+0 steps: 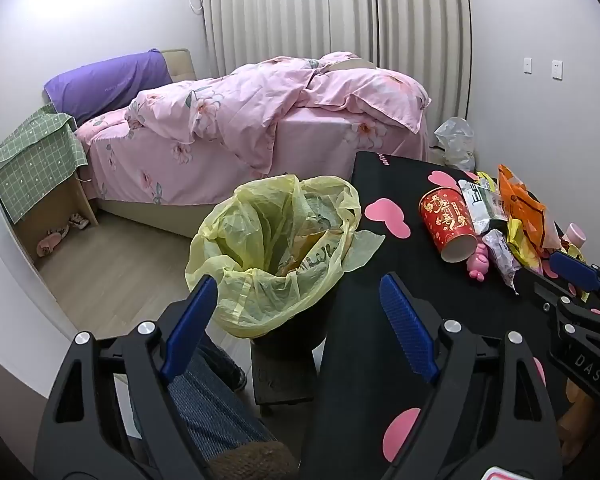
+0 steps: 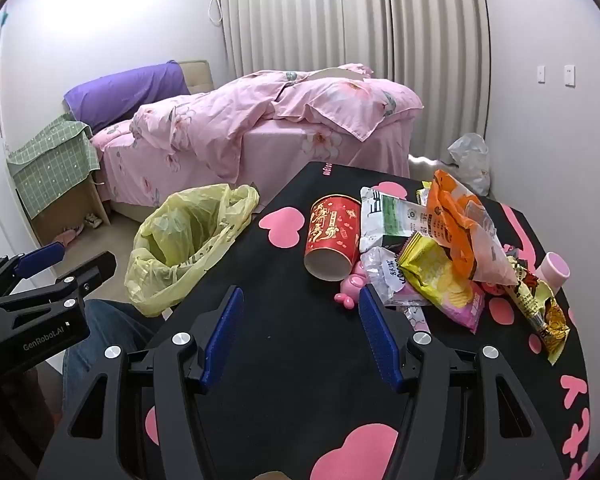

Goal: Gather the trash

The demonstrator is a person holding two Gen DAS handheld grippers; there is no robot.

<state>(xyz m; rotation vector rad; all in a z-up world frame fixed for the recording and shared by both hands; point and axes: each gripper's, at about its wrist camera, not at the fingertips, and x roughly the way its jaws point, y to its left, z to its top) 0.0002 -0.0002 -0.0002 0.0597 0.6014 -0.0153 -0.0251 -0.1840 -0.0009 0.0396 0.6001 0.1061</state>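
Observation:
A bin lined with a yellow bag stands on the floor left of the black table; it also shows in the right wrist view. On the table lie a tipped red paper cup, a white-green packet, an orange bag, a yellow chip bag, a clear wrapper and a pink toy. My left gripper is open and empty, just in front of the bin. My right gripper is open and empty over the table, short of the cup.
A bed with pink bedding stands behind. A nightstand with a green cloth is at the left. A white plastic bag lies on the floor by the curtain. A pink cup sits at the table's right. A jeans-clad leg is below the left gripper.

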